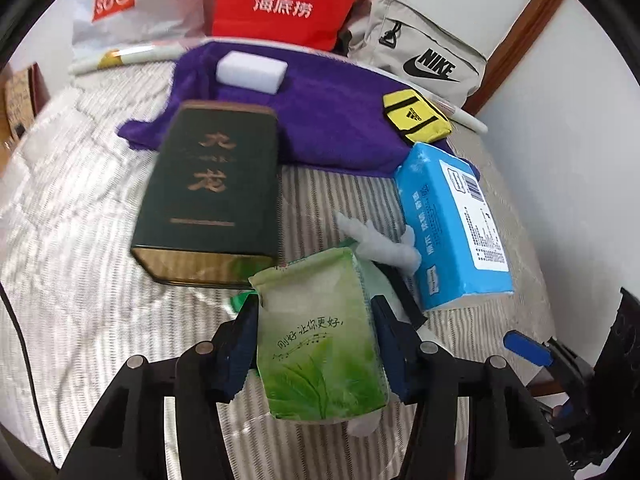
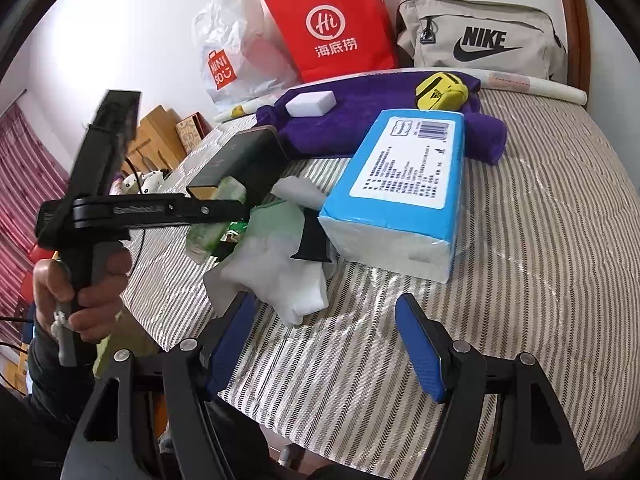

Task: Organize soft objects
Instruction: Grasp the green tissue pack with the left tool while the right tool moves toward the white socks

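The left gripper [image 1: 316,344] clamps the green tissue pack [image 1: 320,336] at lower centre; the right gripper [image 2: 324,344] gapes empty. Blue tissue pack [image 2: 400,196], sponge [image 2: 310,103] and purple towel [image 2: 360,120] probably remain unsorted.

A red paper bag [image 2: 336,28] is standing against the wall, with a white plastic bag [image 2: 232,48] leaning beside it and a beige Nike bag [image 2: 480,38] sitting on its other side. A dark green tin [image 1: 212,196] is lying on the striped bedcover [image 2: 540,208].
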Action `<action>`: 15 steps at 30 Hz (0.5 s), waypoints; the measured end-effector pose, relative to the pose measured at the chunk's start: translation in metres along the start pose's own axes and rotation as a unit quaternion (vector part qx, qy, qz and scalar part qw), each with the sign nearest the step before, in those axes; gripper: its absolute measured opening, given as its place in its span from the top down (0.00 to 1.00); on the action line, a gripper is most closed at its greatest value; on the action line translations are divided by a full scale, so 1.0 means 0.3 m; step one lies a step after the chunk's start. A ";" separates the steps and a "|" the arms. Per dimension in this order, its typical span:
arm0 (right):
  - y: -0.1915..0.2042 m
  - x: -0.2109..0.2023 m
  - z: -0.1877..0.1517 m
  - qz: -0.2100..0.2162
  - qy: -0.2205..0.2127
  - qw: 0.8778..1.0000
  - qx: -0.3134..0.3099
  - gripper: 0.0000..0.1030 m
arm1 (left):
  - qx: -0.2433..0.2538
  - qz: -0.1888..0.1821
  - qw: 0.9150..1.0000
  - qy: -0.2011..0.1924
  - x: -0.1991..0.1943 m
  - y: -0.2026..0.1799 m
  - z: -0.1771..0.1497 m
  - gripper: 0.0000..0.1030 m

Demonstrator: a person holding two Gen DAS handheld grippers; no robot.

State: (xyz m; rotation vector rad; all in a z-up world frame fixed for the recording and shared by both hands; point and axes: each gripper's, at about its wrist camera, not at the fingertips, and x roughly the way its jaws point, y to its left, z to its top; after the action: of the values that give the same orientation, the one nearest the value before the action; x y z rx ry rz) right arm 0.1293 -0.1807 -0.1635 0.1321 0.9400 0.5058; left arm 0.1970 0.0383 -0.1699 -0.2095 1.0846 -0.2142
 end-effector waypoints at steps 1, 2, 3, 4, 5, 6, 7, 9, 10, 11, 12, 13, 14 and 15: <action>0.008 0.005 0.001 0.000 0.002 1.000 -0.002 0.30 | 0.004 0.008 1.000 -0.003 -0.010 0.002 -0.003 0.49; 0.014 0.008 0.002 0.000 0.003 1.000 -0.005 0.30 | 0.008 0.025 1.000 -0.006 -0.024 0.009 -0.008 0.49; 0.021 0.009 0.004 0.000 0.004 1.000 -0.007 0.30 | 0.010 0.036 0.999 -0.008 -0.031 0.015 -0.013 0.49; 0.032 0.011 0.005 0.000 0.004 1.000 -0.012 0.30 | 0.012 0.047 0.999 -0.010 -0.037 0.024 -0.019 0.49; 0.039 0.012 0.007 -0.001 0.005 1.000 -0.015 0.30 | 0.012 0.058 0.998 -0.012 -0.045 0.037 -0.026 0.49; 0.049 0.014 0.009 -0.002 0.005 1.000 -0.020 0.30 | 0.010 0.070 0.997 -0.014 -0.052 0.057 -0.036 0.49; 0.060 0.018 0.012 -0.002 0.005 1.000 -0.024 0.30 | 0.007 0.078 0.997 -0.016 -0.059 0.075 -0.046 0.49; 0.075 0.026 0.018 -0.001 0.006 1.000 -0.029 0.30 | -0.006 0.090 0.996 -0.017 -0.065 0.119 -0.062 0.49; 0.084 0.032 0.023 0.000 0.006 1.000 -0.030 0.30 | -0.011 0.091 0.996 -0.015 -0.065 0.134 -0.067 0.49; 0.092 0.038 0.028 0.001 0.006 0.999 -0.032 0.30 | -0.017 0.095 0.995 -0.014 -0.065 0.154 -0.074 0.49; 0.100 0.043 0.032 0.001 0.006 0.999 -0.034 0.30 | -0.020 0.100 0.995 -0.015 -0.066 0.169 -0.079 0.49; 0.110 0.050 0.037 -0.001 0.007 0.999 -0.037 0.30 | -0.022 0.107 0.994 -0.016 -0.069 0.182 -0.085 0.49; 0.122 0.057 0.044 -0.004 0.006 0.999 -0.041 0.30 | -0.024 0.118 0.993 -0.018 -0.071 0.199 -0.091 0.49; 0.130 0.061 0.049 -0.007 0.003 0.999 -0.043 0.30 | -0.024 0.125 0.992 -0.019 -0.069 0.206 -0.092 0.49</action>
State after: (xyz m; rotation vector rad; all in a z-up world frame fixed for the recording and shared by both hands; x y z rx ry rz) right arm 0.1361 -0.1364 -0.1556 0.0457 0.9233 0.5336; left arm 0.1676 0.1014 -0.1816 -0.1190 1.0685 0.0402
